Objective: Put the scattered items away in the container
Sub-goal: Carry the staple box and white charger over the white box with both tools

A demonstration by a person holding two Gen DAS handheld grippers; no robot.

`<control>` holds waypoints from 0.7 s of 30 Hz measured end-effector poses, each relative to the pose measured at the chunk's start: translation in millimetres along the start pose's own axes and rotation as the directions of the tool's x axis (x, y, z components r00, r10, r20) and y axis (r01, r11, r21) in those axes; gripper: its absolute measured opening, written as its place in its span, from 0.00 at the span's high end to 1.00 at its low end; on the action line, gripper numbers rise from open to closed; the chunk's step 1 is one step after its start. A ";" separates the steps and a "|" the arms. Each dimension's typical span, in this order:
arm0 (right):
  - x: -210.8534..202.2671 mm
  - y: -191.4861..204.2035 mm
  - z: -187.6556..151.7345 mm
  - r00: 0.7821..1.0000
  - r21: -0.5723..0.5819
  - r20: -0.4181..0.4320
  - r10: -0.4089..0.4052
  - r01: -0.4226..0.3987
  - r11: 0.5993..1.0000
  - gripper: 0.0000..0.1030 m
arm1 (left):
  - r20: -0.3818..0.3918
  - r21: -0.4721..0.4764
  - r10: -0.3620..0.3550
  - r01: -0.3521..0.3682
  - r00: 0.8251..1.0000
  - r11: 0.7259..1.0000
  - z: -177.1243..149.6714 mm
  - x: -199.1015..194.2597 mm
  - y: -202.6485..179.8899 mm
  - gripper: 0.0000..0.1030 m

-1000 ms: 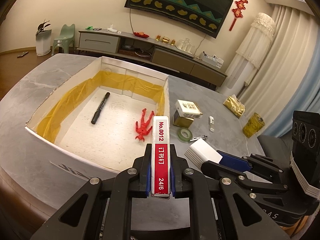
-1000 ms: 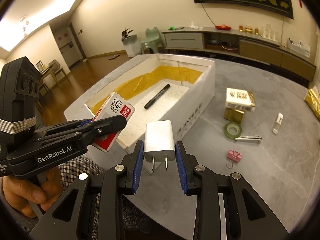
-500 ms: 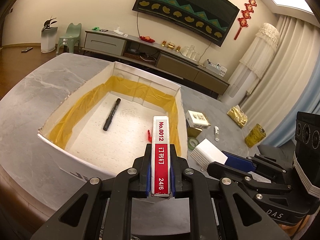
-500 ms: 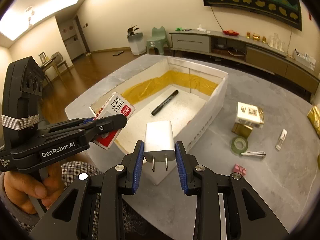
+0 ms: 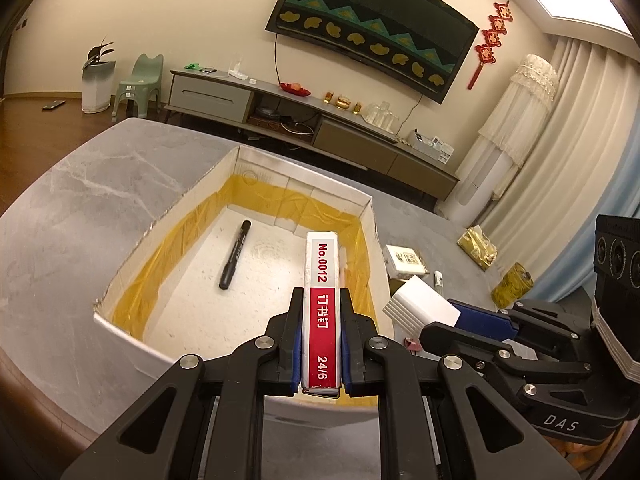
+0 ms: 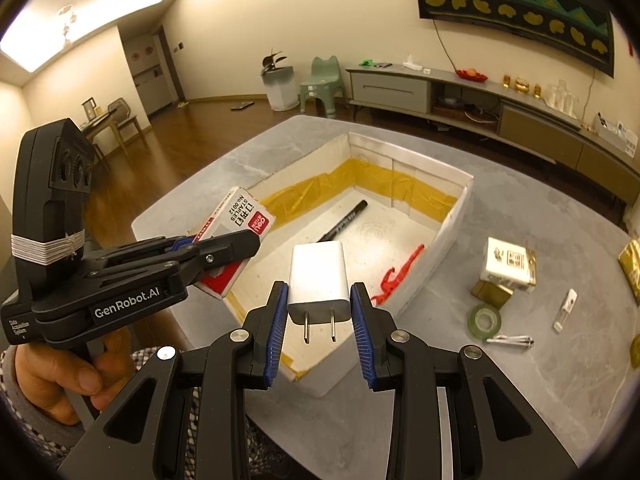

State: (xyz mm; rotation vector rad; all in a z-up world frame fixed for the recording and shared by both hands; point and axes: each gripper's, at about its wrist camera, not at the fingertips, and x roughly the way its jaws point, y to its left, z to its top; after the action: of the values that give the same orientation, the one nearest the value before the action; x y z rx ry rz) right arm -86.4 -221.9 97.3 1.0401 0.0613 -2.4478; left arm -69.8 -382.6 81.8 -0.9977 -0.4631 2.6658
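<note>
My left gripper [image 5: 321, 316] is shut on a red and white staples box [image 5: 322, 300], held above the near end of the white foam container [image 5: 120, 332]. My right gripper [image 6: 319, 312] is shut on a white plug charger [image 6: 319, 276], prongs toward the camera, over the container's near corner [image 6: 320, 384]. Inside the container lie a black marker [image 5: 235, 254] and a red toy figure [image 6: 396, 276]. The left gripper [image 6: 224, 248] with the staples box [image 6: 236, 220] shows at the left of the right wrist view; the right gripper [image 5: 444, 320] and charger [image 5: 420, 306] show at the right of the left wrist view.
On the grey marble table [image 6: 500, 392] right of the container lie a white and gold box [image 6: 506, 266], a green tape roll [image 6: 485, 320], a nail clipper [image 6: 510, 340], a small white tube [image 6: 566, 308] and gold packets [image 5: 478, 246]. A person's hand [image 6: 60, 380] holds the left gripper.
Both grippers have risen and drawn back while keeping hold of their items; the container now sits lower and farther in both views. The red toy is now hidden behind the staples box in the left view.
</note>
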 end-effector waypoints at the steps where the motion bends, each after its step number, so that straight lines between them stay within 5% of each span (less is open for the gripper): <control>1: 0.7 0.1 2.7 1.000 -0.002 0.000 0.000 0.000 1.000 0.68 | 0.000 0.002 -0.001 0.001 1.000 1.000 1.9 1.1 0.8 0.85; 21: 38.3 -11.7 52.2 0.999 -0.052 -0.032 -0.044 0.042 0.998 0.68 | -0.016 0.035 -0.001 0.002 1.000 0.999 37.4 21.4 22.0 0.85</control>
State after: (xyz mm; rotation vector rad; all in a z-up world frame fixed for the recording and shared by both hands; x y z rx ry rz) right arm -149.4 -238.7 106.3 1.0672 0.1576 -2.4543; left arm -113.3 -403.0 87.5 -1.0071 -0.4122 2.6531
